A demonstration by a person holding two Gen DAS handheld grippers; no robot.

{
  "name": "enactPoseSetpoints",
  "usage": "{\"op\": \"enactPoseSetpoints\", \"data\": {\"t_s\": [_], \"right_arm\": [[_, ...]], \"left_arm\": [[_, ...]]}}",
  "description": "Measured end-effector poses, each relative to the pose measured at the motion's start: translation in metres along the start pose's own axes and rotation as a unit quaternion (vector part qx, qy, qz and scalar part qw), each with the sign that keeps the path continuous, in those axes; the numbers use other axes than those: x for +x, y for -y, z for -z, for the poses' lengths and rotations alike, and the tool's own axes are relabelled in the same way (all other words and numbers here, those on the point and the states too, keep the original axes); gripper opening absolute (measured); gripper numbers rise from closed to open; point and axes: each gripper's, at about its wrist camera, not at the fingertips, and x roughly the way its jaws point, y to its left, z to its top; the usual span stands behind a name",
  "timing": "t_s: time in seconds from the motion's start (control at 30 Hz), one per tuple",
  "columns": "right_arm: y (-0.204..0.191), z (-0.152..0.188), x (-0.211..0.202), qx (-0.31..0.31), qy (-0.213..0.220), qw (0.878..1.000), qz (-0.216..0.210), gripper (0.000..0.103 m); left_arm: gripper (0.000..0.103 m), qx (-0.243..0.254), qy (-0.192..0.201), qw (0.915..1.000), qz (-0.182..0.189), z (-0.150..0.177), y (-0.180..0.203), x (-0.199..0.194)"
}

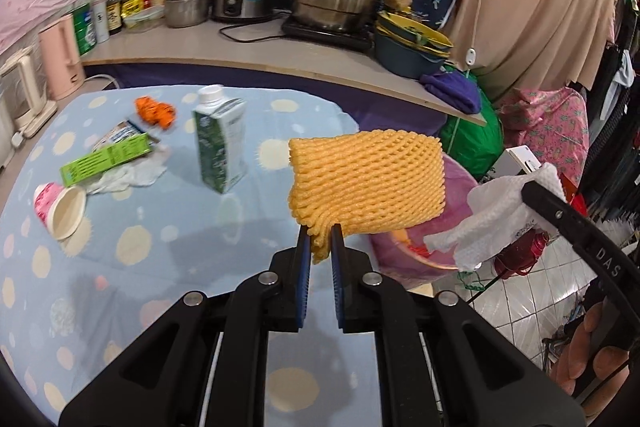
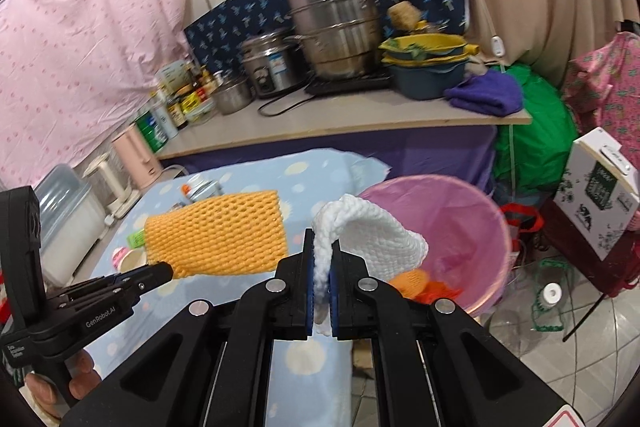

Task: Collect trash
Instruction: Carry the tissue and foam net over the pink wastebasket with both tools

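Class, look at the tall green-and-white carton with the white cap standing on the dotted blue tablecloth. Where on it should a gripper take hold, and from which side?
Grip the green-and-white carton across its flat side walls, at mid-height below the white cap, coming in level from the camera's side. It stands upright and apart from the other litter, so its flat, parallel walls probably suit two fingers best; the sloped top and round cap look likelier to slip.
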Motion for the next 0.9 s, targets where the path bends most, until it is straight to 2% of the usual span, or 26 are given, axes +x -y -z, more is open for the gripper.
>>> {"op": "enactPoseSetpoints", "data": {"t_s": [0.2,0.37,0.6,0.9], "right_arm": [[0.041,-0.023,-0.004,0.019,0.022,0.999,0.026,0.006],[0.061,-0.033,0.007,0.028,0.021,0.999,0.038,0.006],[0.084,-0.028,0.041,0.045,-0.005,0.998,0.047,0.006],[0.103,-0.014,0.081,0.058,-0.04,0.996,0.061,0.01]], "left_arm": [[0.01,0.022,-0.005,0.9997,0.01,-0.018,0.04,0.03],[0.01,0.044,-0.012,0.9988,0.018,-0.027,0.07,0.055],[0.01,0.068,-0.034,0.997,0.012,-0.028,0.099,0.096],[0.01,0.08,-0.061,0.9949,0.0,-0.022,0.11,0.132]]}}
